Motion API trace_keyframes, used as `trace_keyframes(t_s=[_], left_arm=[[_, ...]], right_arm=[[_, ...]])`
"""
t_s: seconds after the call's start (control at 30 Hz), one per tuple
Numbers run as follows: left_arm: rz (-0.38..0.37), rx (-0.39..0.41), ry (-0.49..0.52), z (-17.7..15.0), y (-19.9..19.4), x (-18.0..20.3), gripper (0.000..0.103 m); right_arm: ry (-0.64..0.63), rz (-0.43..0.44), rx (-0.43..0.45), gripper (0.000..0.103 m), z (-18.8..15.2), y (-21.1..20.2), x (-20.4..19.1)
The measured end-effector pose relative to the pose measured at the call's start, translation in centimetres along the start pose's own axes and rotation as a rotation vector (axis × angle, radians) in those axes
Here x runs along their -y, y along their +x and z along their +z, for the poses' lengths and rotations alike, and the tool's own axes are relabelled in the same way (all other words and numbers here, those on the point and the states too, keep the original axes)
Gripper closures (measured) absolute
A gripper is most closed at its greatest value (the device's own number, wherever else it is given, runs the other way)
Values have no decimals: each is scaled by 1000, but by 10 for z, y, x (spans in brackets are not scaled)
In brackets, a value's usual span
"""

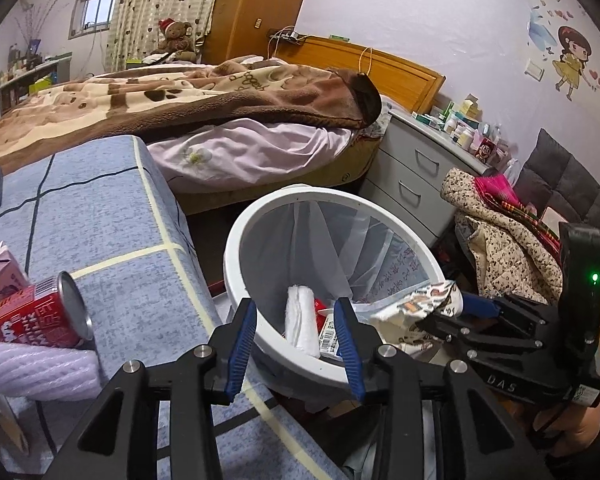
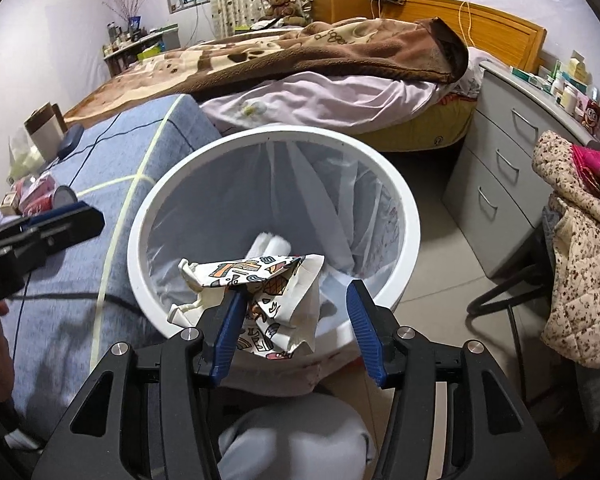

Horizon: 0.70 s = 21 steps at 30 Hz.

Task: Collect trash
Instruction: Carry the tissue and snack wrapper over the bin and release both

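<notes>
Nearest the lens: left gripper (image 1: pixel 296 344), blue pads spread apart w/ nothing between them, hovering over the near rim of the white bin (image 1: pixel 236 264).

Far left, on the blue-grey patterned cover (image 1: pixel 112 216): red drink can (image 1: pixel 36 316) lying on its side, silver end facing right; pink carton (image 1: pixel 0 272) just behind it; white knit cloth (image 1: pixel 32 364) under the can's near side.

Centre: bin lined w/ a translucent bag (image 2: pixel 236 204). Inside, a rolled white tissue wad (image 1: pixel 300 316) and a red-and-white labelled packet (image 1: pixel 328 332) beside it.

Over the bin's near-right rim: crumpled printed paper wrapper (image 2: pixel 272 304), cream w/ coloured doodles. Right gripper (image 2: pixel 296 316) fingers are apart; the wrapper is draped against the left finger (image 2: pixel 230 328), gap on the right finger's side, so not clamped. Can't tell if it's caught on the pad or just resting. In the left wrist view the wrapper (image 1: pixel 416 304) sits at that gripper's tip (image 1: pixel 456 308), above the rim.

Right: grey drawer unit (image 2: pixel 496 168) w/ bottles on top; floral quilted jacket (image 2: pixel 580 264) draped at the far right.
</notes>
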<state>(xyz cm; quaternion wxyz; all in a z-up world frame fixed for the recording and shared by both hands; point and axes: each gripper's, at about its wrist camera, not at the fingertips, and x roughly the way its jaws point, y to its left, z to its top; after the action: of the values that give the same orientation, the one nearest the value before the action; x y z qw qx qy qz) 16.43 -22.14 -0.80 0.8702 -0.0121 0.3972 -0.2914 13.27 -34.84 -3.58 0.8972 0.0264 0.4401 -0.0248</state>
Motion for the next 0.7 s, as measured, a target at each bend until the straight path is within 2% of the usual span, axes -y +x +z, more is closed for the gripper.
trace_keyframes(t_s=[0.33, 0.7], left_arm=[[0, 17, -2, -5, -15, 3, 63], [8, 33, -8, -8, -26, 2, 63]], right_arm=[[-9, -7, -14, 50, -10, -6, -2], [0, 9, 45, 50, -4, -17, -4]])
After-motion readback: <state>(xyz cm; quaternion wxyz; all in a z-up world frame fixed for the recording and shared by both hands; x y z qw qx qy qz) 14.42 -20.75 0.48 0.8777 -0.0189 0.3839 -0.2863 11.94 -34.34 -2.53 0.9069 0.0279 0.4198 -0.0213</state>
